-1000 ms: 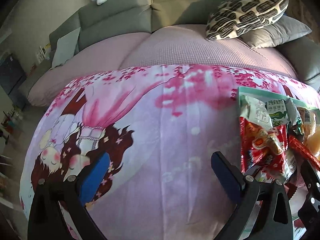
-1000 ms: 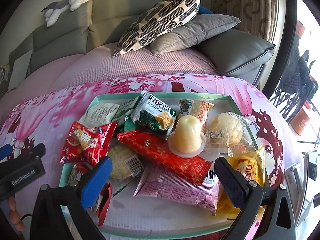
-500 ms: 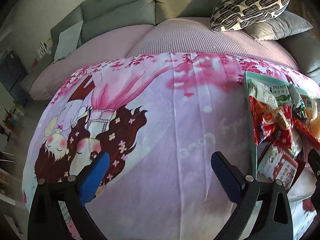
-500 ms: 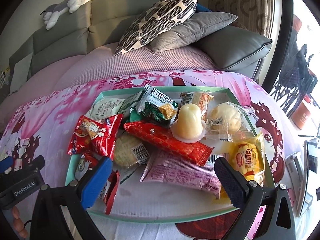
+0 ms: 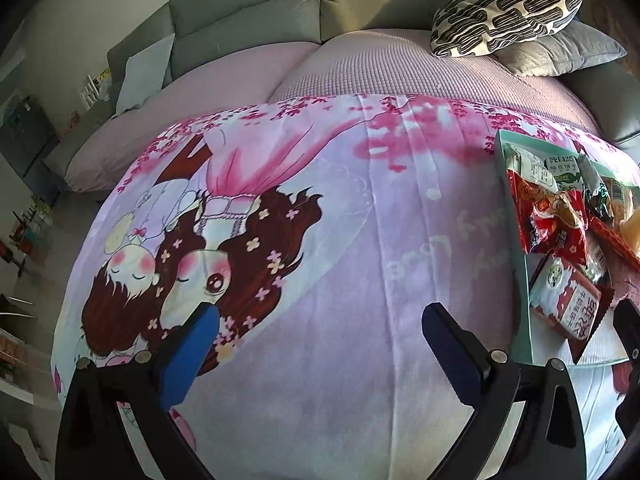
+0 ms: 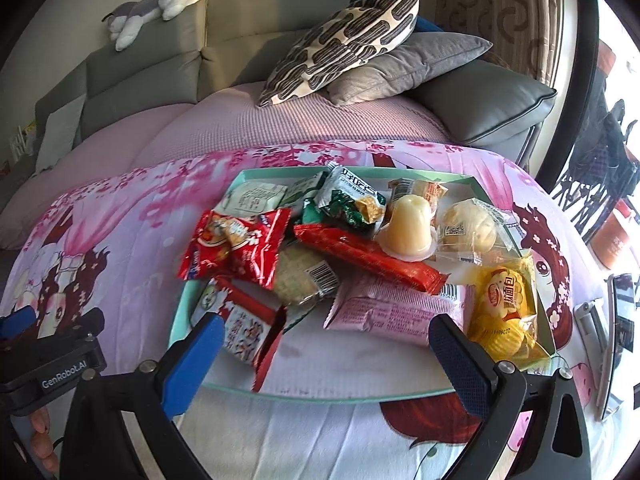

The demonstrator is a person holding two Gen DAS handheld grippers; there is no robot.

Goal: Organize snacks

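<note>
Wrapped snacks (image 6: 360, 256) lie heaped, overlapping, in a shallow mint-green tray (image 6: 320, 394) on the cartoon-print cloth (image 5: 320, 240).

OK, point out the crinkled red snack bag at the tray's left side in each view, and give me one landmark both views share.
Left wrist view: the crinkled red snack bag lies at the far right, hanging over the teal tray's left rim.
Right wrist view: the same bag sits left of centre, over the tray's left rim.
Shared landmark: the black-and-cream patterned cushion on the sofa.

Snacks (image 6: 360, 256) in tray (image 6: 320, 394) (on cloth (image 5: 320, 280))
</note>
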